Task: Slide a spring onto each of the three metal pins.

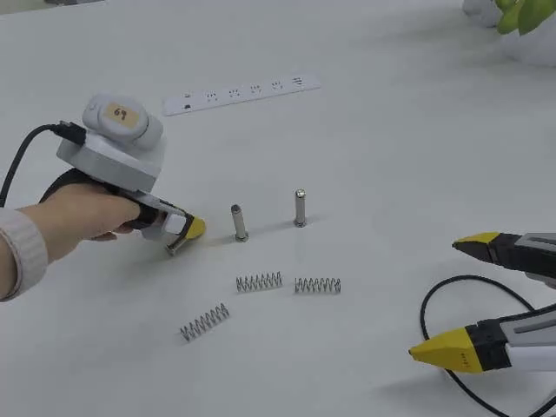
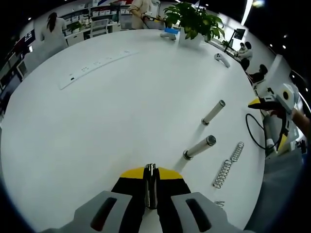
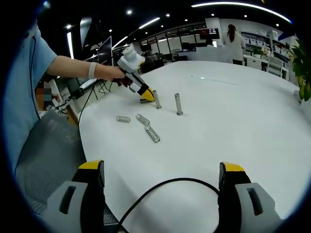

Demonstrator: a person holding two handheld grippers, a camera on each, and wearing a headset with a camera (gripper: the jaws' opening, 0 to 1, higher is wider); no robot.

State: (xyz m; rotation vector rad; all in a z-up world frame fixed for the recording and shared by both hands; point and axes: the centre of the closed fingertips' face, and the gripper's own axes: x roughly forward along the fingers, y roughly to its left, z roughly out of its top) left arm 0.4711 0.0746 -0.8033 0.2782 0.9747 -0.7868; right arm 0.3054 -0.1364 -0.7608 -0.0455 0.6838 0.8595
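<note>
Far left on the white table (image 1: 391, 148), a hand (image 1: 82, 217) holds the left gripper (image 1: 187, 233). Its jaws are closed on the held pin (image 1: 176, 246). Left gripper view confirms this: the metal rod is pinched between the yellow tips, with its end poking past them. The tips sit low over the table, and I can't tell if the pin touches it.

Just right of those tips, the middle pin (image 1: 239, 223) stands upright and bare. The right pin (image 1: 300, 208) is near it, a bit further back, also upright and bare.

All three springs lie flat in front of the pins, none on a pin. The left spring (image 1: 205, 321) is angled and closest to the person. The middle spring (image 1: 259, 281) and right spring (image 1: 317, 285) are roughly in line, close together but apart.

A power strip (image 1: 241, 93) lies well behind the pins.

At the right edge, the right gripper (image 1: 456, 295) has its jaws spread wide with nothing between them. It is well apart from the springs and pins. A black cable (image 3: 184, 179) loops on the table across the gap between its jaws.
</note>
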